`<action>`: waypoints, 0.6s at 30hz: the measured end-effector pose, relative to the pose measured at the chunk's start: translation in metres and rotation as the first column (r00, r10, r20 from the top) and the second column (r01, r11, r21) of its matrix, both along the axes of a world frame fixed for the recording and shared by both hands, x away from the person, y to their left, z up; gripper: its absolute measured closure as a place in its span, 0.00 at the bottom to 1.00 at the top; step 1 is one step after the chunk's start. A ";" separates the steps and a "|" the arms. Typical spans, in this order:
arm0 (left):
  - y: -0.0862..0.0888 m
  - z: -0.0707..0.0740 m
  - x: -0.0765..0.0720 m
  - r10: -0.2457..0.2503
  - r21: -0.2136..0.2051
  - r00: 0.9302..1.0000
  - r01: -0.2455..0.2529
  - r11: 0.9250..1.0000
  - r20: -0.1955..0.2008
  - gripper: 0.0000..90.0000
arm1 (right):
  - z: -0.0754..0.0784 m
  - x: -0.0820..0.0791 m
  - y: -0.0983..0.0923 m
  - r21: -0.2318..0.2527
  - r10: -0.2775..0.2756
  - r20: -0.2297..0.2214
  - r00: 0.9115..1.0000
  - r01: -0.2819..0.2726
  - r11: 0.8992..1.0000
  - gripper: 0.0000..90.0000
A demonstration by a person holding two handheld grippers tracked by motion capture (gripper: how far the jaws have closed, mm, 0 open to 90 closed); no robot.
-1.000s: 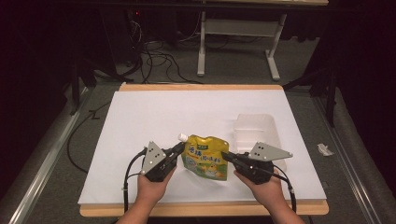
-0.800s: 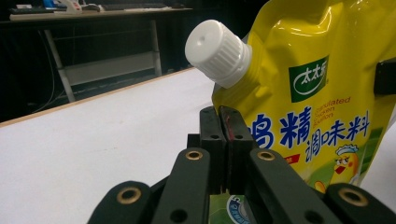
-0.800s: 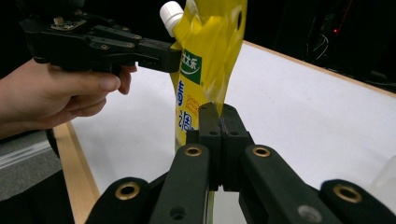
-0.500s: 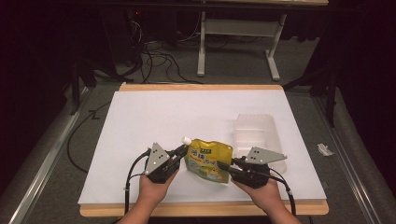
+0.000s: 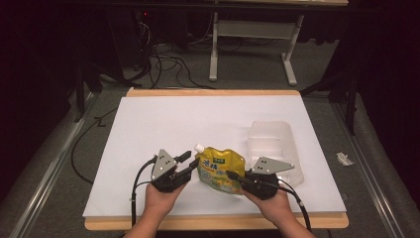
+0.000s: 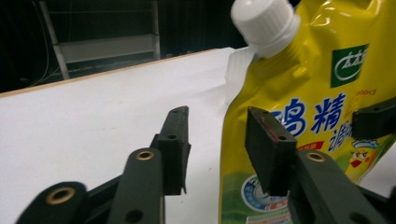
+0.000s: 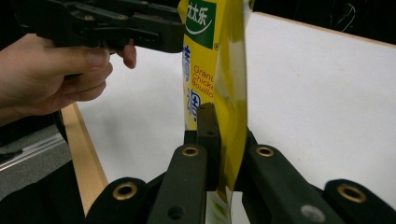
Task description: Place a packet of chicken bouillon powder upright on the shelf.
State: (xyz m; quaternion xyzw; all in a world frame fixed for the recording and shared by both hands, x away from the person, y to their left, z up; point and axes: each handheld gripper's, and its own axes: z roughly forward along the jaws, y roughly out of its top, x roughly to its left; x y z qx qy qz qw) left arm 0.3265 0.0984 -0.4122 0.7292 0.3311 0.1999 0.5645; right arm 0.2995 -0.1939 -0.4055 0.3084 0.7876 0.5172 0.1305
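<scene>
In the high view your hands are covering the gripper bodies at lower centre. Your left gripper is standing spread, its jaws having just been opening, and the yellow pouch is sitting just right of them, unpinched. Your right gripper is pinching the pouch's edge, with its lower seam hidden between the jaws.
</scene>
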 end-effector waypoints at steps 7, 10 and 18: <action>0.011 -0.003 -0.006 0.014 0.059 0.999 -0.012 0.998 -0.036 0.60 | 0.006 -0.002 -0.006 0.033 -0.013 0.020 1.000 0.012 0.999 1.00; 0.018 -0.009 -0.008 0.025 0.074 0.998 -0.022 0.997 -0.049 0.56 | 0.008 -0.003 -0.007 0.035 -0.013 0.034 0.999 0.012 0.999 1.00; 0.034 -0.016 0.002 0.060 0.046 0.995 -0.057 0.997 -0.079 0.46 | 0.018 -0.004 -0.006 0.044 0.013 0.062 0.998 -0.016 0.999 1.00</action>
